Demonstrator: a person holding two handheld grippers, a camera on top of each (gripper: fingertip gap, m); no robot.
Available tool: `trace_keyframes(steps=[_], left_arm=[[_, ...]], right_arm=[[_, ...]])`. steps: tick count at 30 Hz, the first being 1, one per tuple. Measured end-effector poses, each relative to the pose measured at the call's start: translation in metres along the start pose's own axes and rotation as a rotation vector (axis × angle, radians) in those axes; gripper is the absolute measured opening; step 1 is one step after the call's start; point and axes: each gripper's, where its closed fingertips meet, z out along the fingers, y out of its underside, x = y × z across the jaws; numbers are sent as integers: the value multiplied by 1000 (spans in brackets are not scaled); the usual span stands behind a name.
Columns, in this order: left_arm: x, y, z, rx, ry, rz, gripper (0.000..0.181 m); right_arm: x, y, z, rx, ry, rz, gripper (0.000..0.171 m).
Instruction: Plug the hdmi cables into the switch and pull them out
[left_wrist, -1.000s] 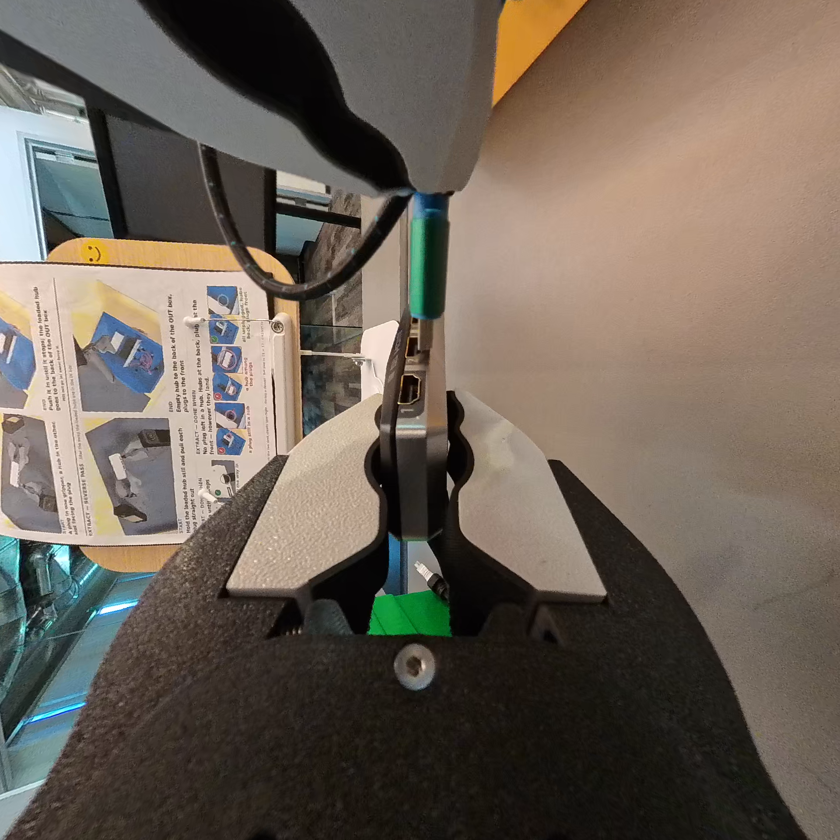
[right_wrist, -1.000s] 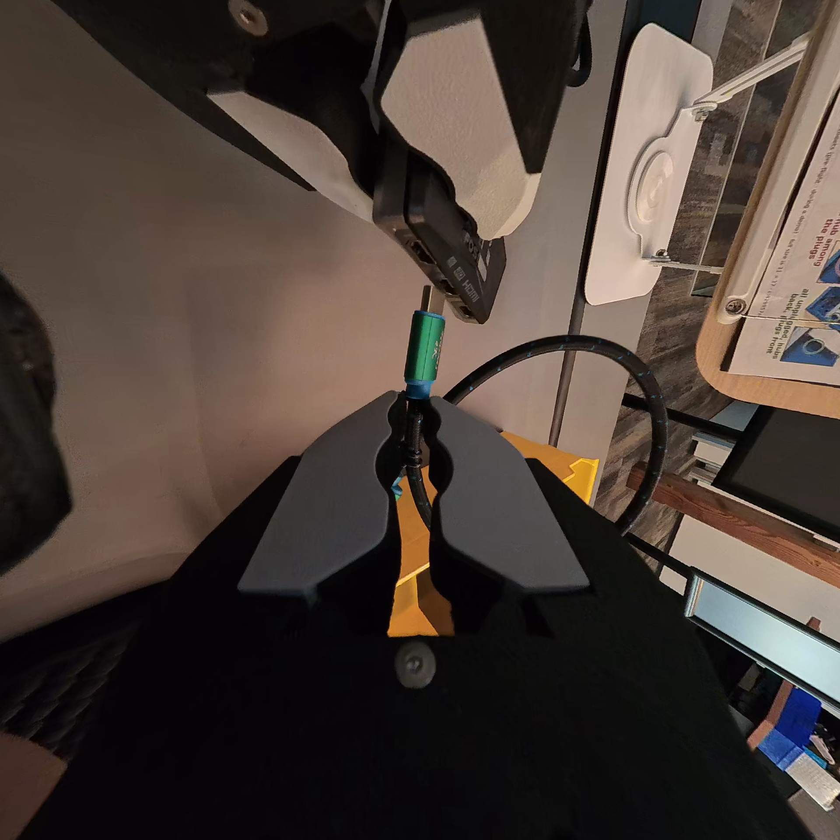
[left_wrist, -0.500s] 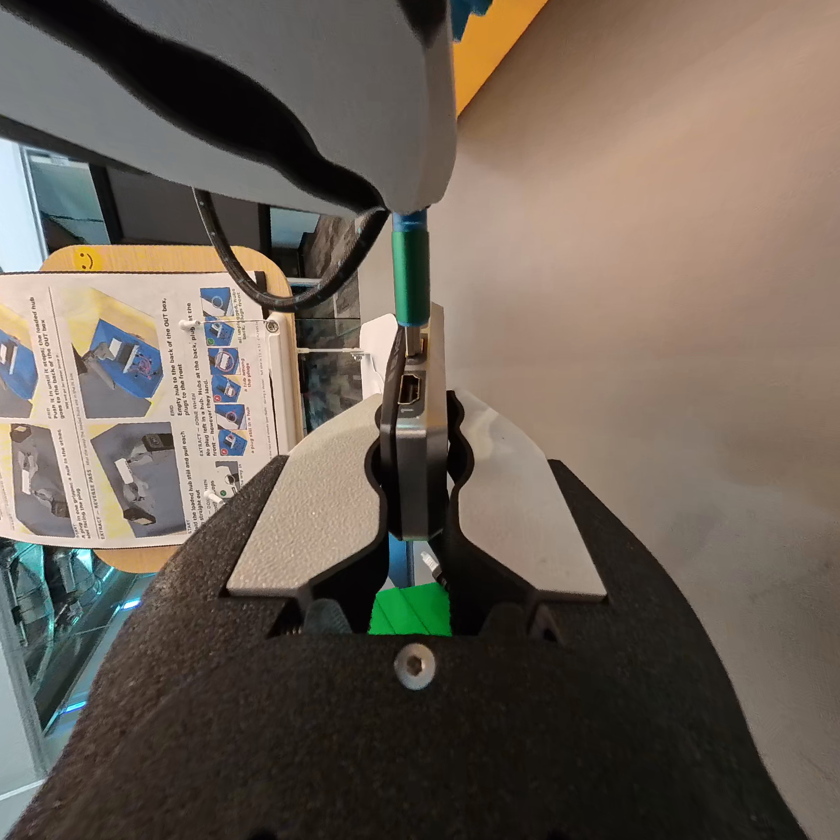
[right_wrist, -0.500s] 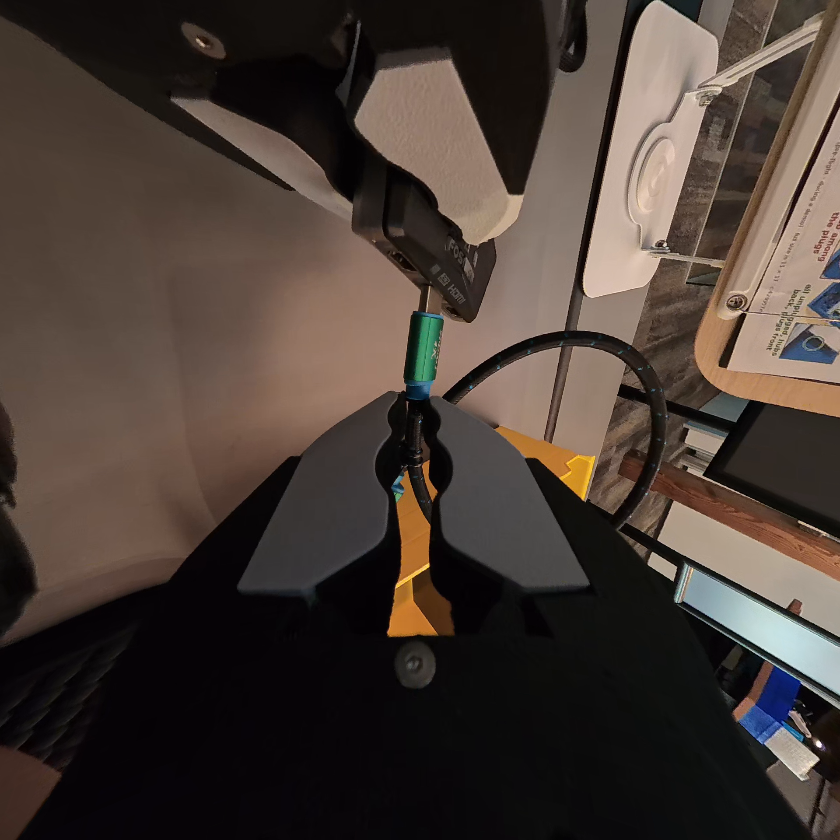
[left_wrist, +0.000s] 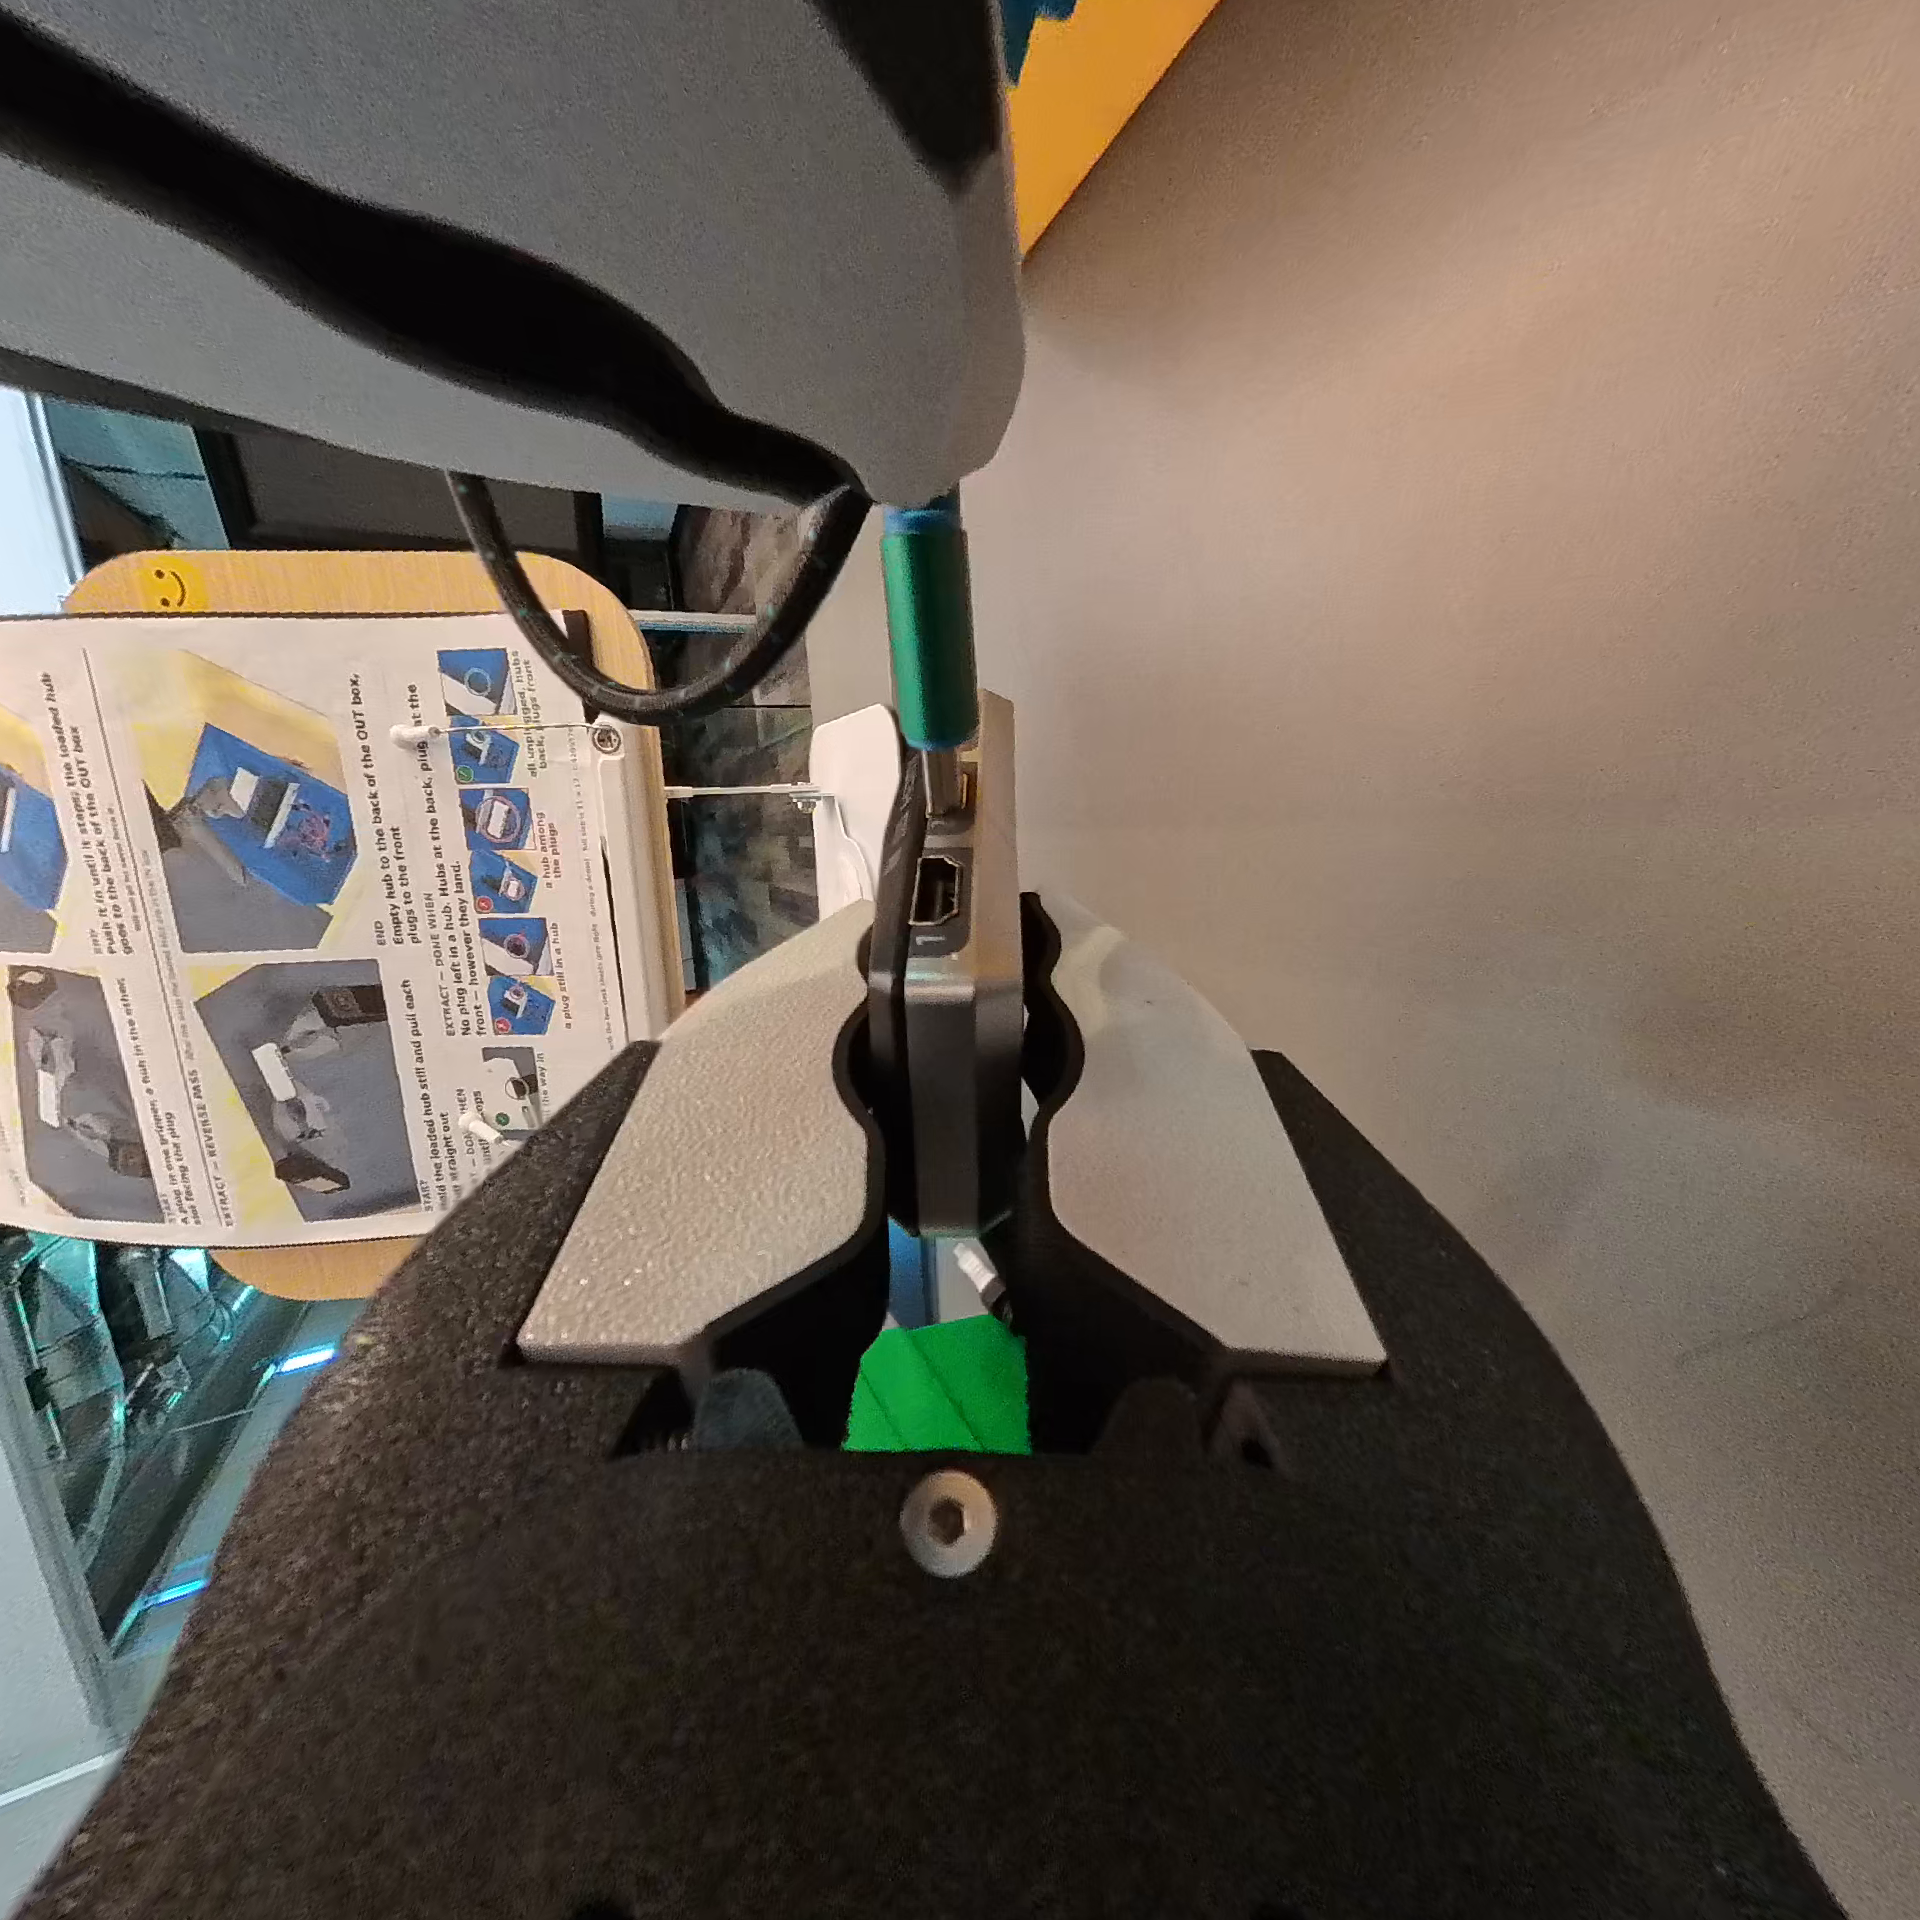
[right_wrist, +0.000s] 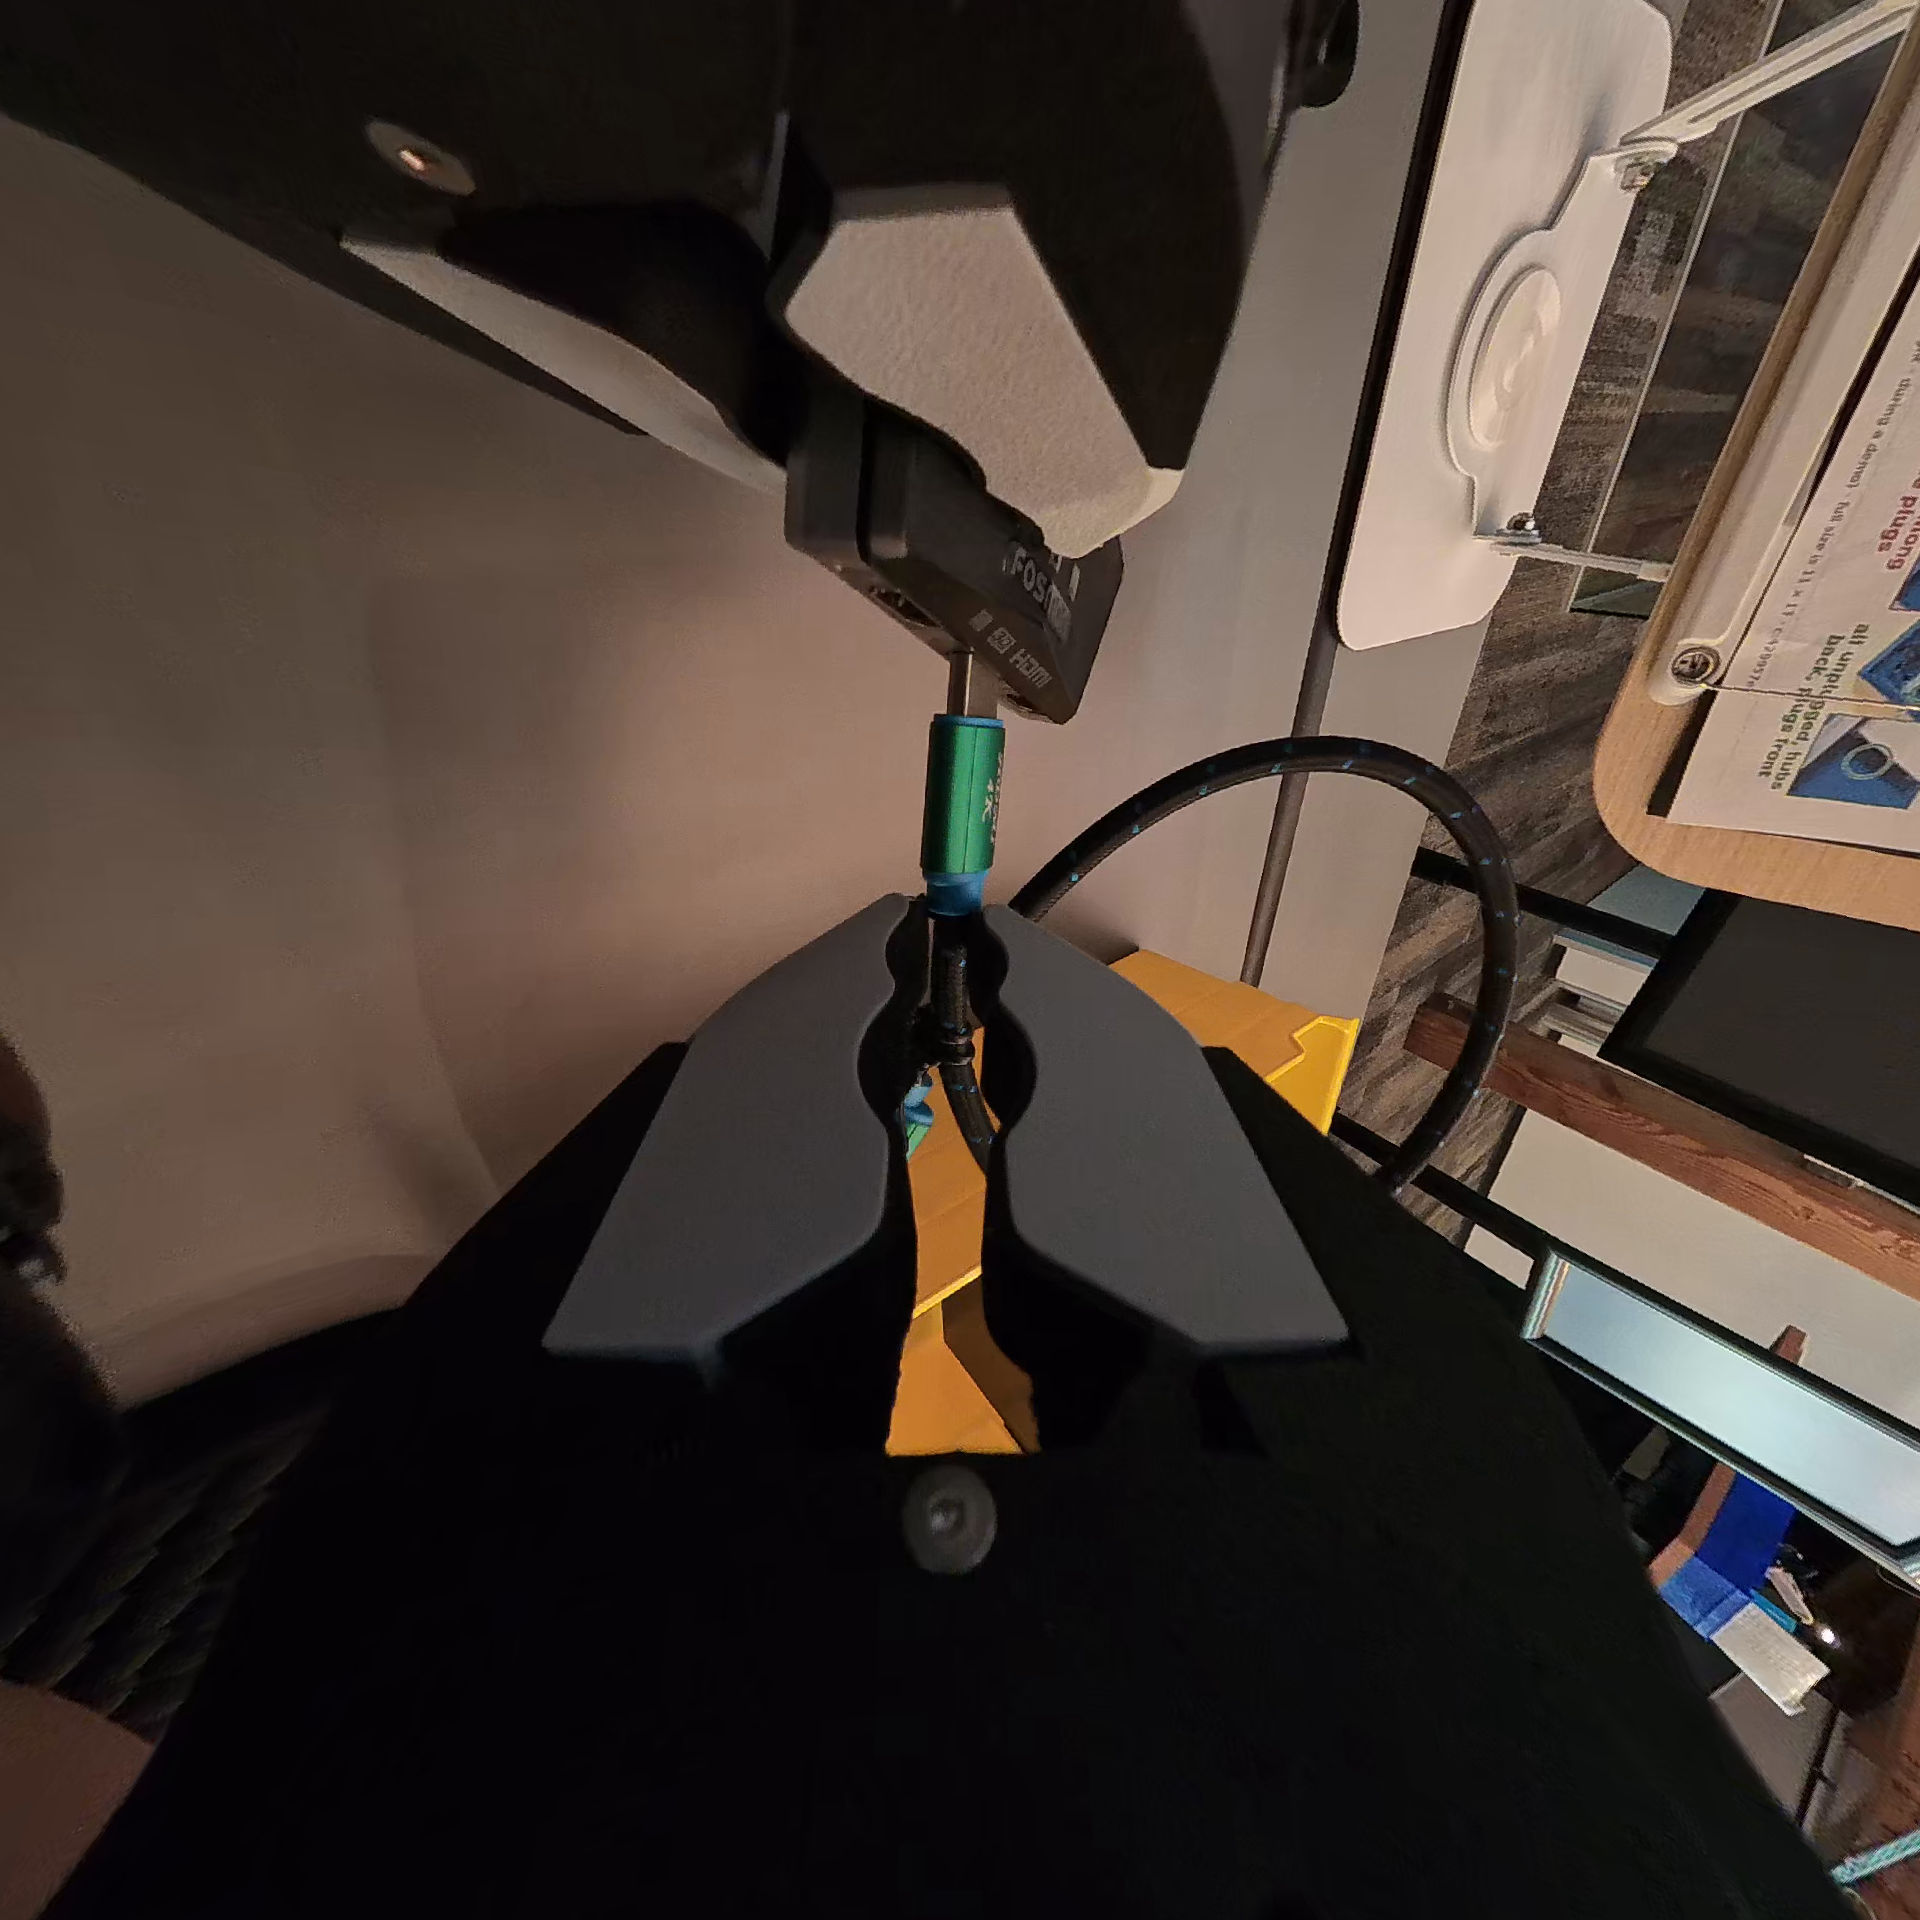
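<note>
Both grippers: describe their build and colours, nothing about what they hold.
The left gripper and the right gripper match in build: a black, grainy-textured body, two flat grey fingers with wavy, notched inner edges, and one hex-socket screw centred below them. No sleeves show.

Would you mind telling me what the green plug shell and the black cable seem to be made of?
The green plug shell looks like anodised metal: smooth, with a satin sheen along its length. The black cable seems to be jacketed in woven fabric braid, judging by its matt, ribbed texture with blue flecks.
</note>
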Motion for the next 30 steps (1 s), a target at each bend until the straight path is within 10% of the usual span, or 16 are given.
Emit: trace_keyframes(steps=[30], left_arm=[[10, 2, 5, -33, 50, -4, 22]], right_arm=[[-9, -1, 6, -20, -24, -90, 7]])
